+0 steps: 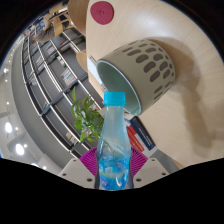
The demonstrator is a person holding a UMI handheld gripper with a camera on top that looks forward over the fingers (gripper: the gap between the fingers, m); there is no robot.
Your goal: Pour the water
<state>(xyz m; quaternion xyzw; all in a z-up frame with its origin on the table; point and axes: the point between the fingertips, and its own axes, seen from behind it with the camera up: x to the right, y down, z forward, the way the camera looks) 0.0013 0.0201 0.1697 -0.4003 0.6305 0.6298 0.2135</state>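
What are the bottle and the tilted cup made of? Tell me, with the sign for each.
Bottle: probably clear plastic, see-through glossy body, opaque blue cap. Cup: looks like matte beige plastic or ceramic with grey oval marks and a teal inside; unclear which.

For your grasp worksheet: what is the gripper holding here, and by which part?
The fingers grip a clear water bottle with a blue cap, by its lower body, one pad pressed on each side.

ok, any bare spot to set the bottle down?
Bare: white tabletop beyond the cup, beside the pink disc. Crowded: plant left of the bottle, red and blue items right. Jaws shut on bottle.
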